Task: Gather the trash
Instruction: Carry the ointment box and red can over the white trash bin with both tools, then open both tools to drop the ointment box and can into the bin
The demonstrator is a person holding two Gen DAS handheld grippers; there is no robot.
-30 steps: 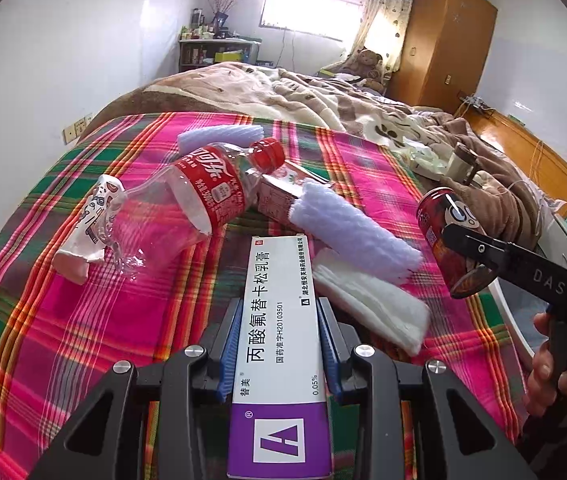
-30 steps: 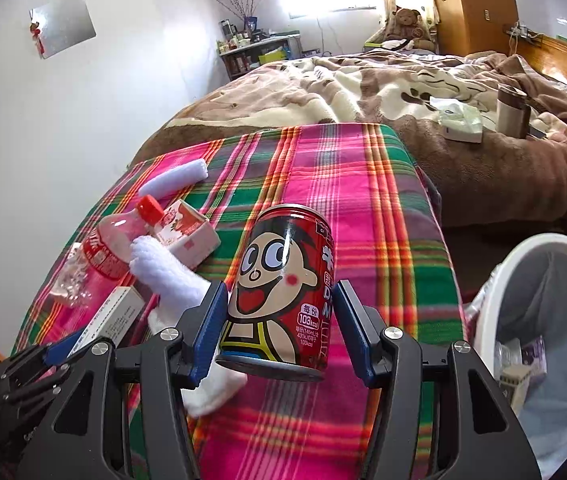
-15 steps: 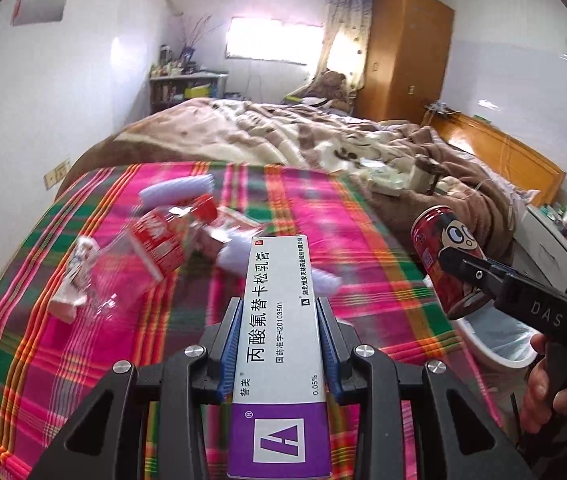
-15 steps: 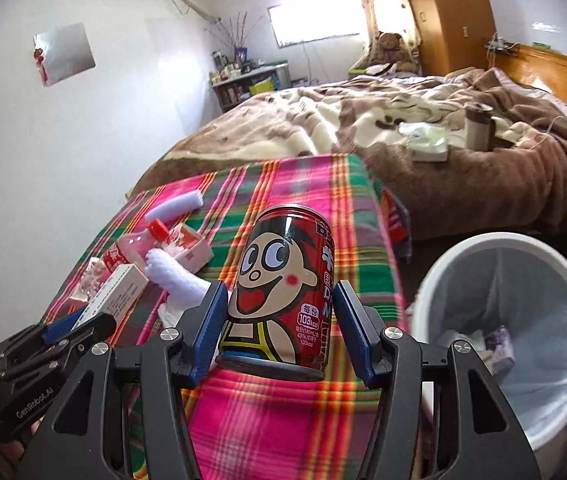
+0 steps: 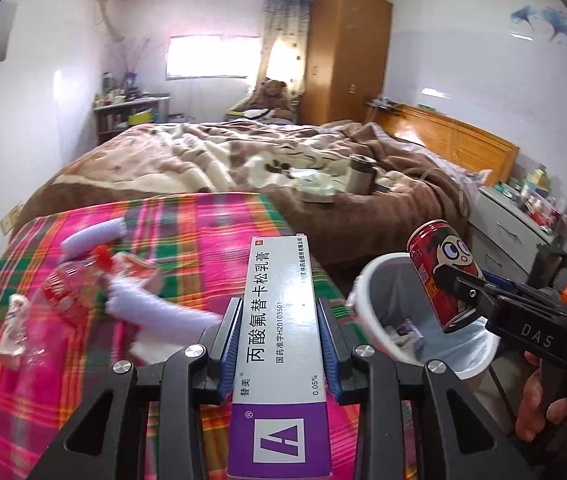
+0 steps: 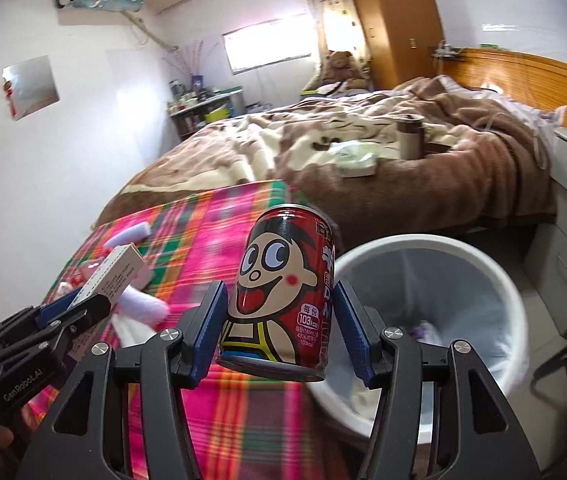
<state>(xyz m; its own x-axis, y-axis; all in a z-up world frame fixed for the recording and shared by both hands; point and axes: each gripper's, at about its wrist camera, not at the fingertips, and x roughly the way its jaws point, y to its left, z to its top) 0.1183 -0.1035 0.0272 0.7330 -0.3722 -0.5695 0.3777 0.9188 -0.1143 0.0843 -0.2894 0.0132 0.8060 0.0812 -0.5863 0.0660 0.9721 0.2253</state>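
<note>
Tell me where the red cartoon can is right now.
The red can sits between the right tongs, held up beside the white trash bin; the left wrist view shows it over the bin's rim.

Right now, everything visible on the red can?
The can is a small red metal drink can with a cartoon boy's face and a "103 kcal" label. It is roughly upright, tilted slightly, clamped at its sides between the right gripper's blue pads, held in the air near the bin's rim, over its mouth in the left view.
</note>
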